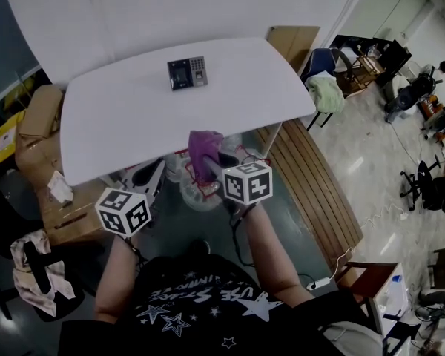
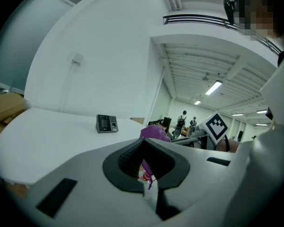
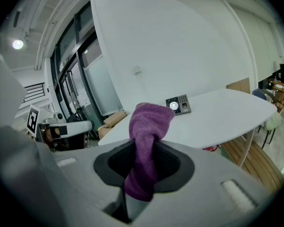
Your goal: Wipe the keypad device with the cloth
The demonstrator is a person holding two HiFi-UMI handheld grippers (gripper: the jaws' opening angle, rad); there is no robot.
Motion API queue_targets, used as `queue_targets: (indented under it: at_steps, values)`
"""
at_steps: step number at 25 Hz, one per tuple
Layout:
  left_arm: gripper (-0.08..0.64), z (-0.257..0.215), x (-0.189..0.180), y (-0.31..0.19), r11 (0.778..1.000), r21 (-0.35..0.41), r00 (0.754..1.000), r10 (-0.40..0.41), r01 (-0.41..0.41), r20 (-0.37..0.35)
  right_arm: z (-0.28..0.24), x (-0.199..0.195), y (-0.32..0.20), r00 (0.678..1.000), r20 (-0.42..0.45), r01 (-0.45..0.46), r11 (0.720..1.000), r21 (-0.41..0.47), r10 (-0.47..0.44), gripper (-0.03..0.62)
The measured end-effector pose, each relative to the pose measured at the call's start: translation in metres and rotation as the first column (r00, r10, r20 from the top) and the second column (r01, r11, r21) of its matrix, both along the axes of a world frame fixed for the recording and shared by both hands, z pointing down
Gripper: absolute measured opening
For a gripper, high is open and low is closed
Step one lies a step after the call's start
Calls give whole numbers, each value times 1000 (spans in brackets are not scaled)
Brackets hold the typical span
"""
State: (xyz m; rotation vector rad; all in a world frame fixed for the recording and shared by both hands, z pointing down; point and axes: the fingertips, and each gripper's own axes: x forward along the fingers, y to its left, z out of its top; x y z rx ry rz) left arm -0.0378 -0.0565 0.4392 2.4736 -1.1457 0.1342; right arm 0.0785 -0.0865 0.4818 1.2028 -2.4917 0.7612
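Keypad device [image 1: 188, 73]: sitting on the white surface [image 1: 111, 124], toward its far edge, with the dark screen on its left half and the button grid on its right half in the head view; nothing is touching it
Cloth [image 3: 146, 141]: purple and bunched into a thick roll, standing up out of my right claw and flopping over at the top; in the head view it is showing at the near edge of the surface, well apart from the keypad device
Right claw [image 1: 211, 170]: I am pinching the cloth with it, both dark ribbed pads pressing into the fabric from either side; it is pointing toward the surface from the near side
Left claw [image 2: 144, 163]: I am carrying nothing in it, the pads lying almost together with only a thin slit between them; it is hovering off the near edge of the surface, to the left of my right claw and apart from it
Cardboard boxes [image 1: 41, 117]: sitting beside the left end of the surface
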Motion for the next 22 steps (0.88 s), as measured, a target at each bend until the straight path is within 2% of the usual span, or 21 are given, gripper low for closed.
queue_targets:
  at_steps: [10, 22]
  values:
    - [8, 4, -51, 31, 998, -10, 998, 59, -59, -20, 0, -54, 41, 999, -30, -35, 999, -3, 35, 98]
    - [8, 2, -109, 86, 997, -9, 995, 82, -82, -64, -4, -114, 106, 995, -80, -58, 998, -6, 57, 98]
